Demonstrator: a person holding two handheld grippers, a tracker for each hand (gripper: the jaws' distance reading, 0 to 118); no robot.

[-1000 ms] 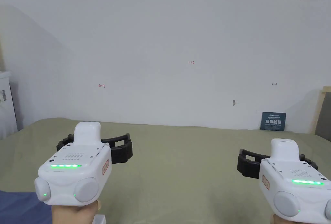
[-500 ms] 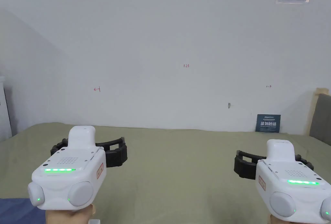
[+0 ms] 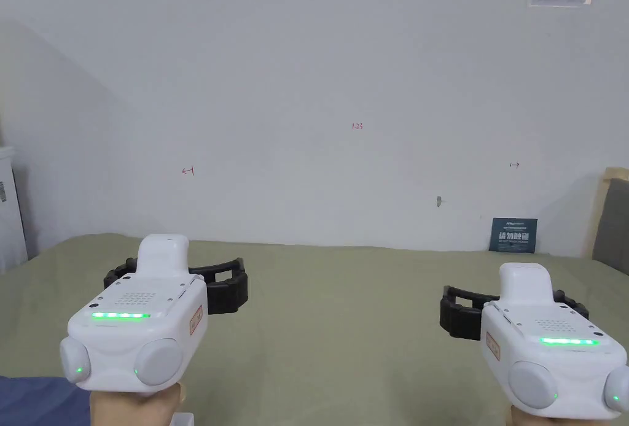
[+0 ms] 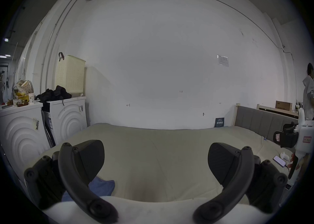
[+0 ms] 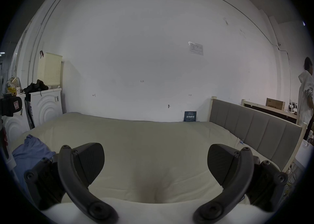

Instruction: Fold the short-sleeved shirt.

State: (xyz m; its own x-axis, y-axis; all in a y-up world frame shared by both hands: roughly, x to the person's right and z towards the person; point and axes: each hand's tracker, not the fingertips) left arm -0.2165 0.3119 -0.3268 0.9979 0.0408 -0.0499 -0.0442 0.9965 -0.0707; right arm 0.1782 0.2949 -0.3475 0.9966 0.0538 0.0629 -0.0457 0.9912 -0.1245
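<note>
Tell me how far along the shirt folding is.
Nothing looks done: the shirt lies bunched at the bed's left edge. In hand: nothing; the left gripper and right gripper are open above the bed. Left: grasping, spreading, folding.

The left gripper (image 3: 178,277) is held level and pointed forward, its two black jaws spread wide apart with nothing between them; in the left gripper view (image 4: 155,161) the jaws stand far to either side. The left hand (image 3: 138,407) grips its handle from below. The right gripper (image 3: 513,312) sits well apart to its right, level and a little lower, also facing forward, jaws parted wide and empty, as the right gripper view (image 5: 155,161) shows.
</note>
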